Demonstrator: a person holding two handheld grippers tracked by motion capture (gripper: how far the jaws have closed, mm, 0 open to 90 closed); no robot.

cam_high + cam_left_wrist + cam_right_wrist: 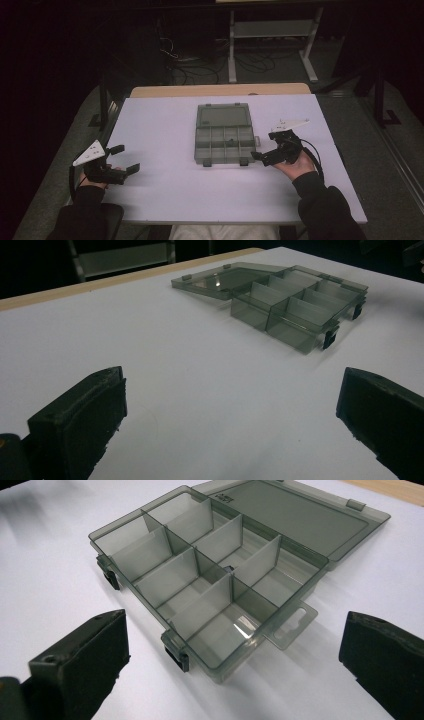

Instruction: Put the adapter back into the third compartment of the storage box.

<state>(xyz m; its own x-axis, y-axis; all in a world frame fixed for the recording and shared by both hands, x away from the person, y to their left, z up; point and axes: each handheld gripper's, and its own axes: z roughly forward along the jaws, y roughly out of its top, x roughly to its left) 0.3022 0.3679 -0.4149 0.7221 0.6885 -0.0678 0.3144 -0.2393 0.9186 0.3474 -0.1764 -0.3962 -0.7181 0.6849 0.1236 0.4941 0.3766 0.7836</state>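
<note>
An open smoky-grey plastic compartment box (223, 144) lies at the middle of the white table (160, 195), its lid (223, 116) folded flat behind it. Dividers split it into several compartments (200, 587); a small dark speck (230, 570) sits by a middle divider. Black latches (176, 656) hang on its front edge. My left gripper (126, 158) rests near the table's left front, open and holding nothing, with the box (295, 305) well ahead to its right. My right gripper (264, 145) is open right beside the box's right end, its jaws wide on either side of the box's near corner (220, 672).
A wooden tabletop edge (220, 90) shows behind the white surface. Beyond it, cables (200, 65) and a white frame's legs (232, 55) stand on the dark floor. Dark-sleeved forearms (325, 205) reach in from the bottom. Bare white surface lies between the two grippers.
</note>
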